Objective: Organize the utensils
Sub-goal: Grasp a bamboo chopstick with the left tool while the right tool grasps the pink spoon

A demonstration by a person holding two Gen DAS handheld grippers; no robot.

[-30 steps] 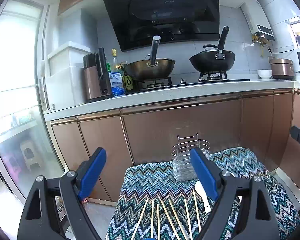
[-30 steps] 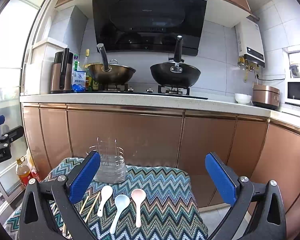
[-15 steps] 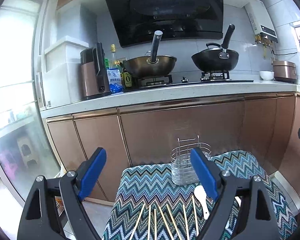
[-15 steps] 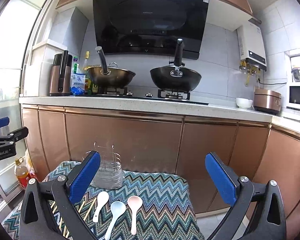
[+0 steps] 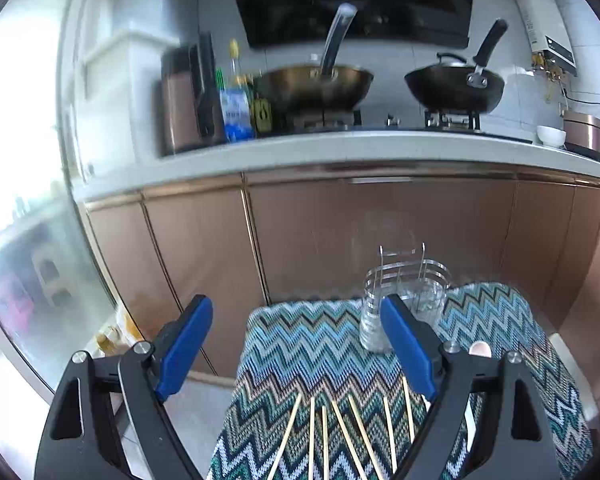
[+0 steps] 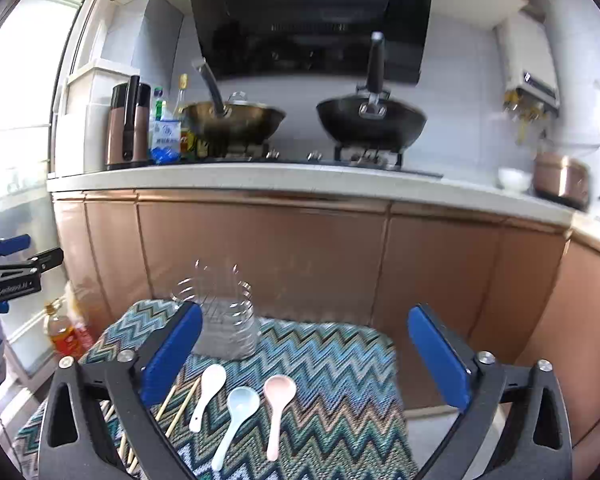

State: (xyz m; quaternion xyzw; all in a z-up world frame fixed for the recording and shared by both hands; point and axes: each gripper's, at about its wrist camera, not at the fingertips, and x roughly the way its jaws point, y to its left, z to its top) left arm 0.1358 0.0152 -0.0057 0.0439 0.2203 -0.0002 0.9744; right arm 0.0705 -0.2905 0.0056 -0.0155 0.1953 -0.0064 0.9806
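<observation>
With both the left hand-held gripper (image 5: 296,354) and the right hand-held gripper (image 6: 306,354) wide and empty, its jaws just closing slightly, thin wooden chopsticks (image 5: 342,432) and three plastic spoons (image 6: 240,408) lie loose on the zigzag-cloth surface (image 6: 340,360) before the wire utensil holder (image 6: 224,320), so a clumsy pinch could roll chopsticks off.
</observation>
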